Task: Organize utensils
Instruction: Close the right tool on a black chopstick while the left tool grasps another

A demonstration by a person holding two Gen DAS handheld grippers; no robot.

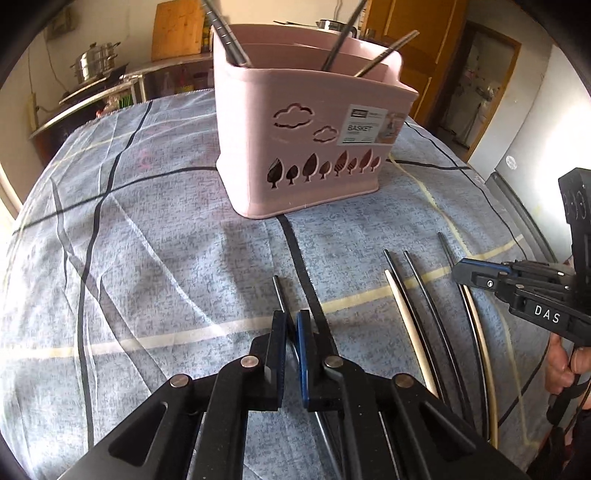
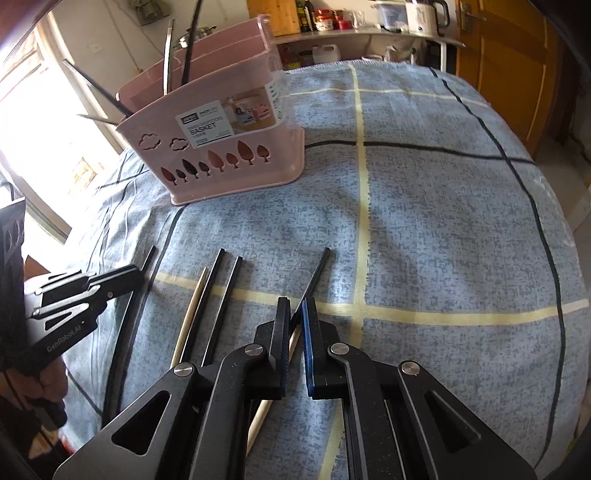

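A pink utensil basket (image 1: pixel 306 147) stands on the blue plaid cloth and holds several dark and metal chopsticks; it also shows in the right wrist view (image 2: pixel 229 147). My left gripper (image 1: pixel 291 321) is shut on a grey metal chopstick (image 1: pixel 277 291) that pokes out ahead of the fingertips. My right gripper (image 2: pixel 295 314) is shut on a black chopstick (image 2: pixel 316 273), low over the cloth. Several more chopsticks lie side by side on the cloth: black ones (image 1: pixel 424 295) and a pale wooden one (image 1: pixel 402 306), seen also in the right wrist view (image 2: pixel 218 291).
The cloth (image 2: pixel 443 221) covers the whole table. A second pale chopstick (image 1: pixel 480 332) lies near the right gripper (image 1: pixel 476 275). A counter with a steel pot (image 1: pixel 96 62), bottles and a kettle (image 2: pixel 424 14) stands behind the table.
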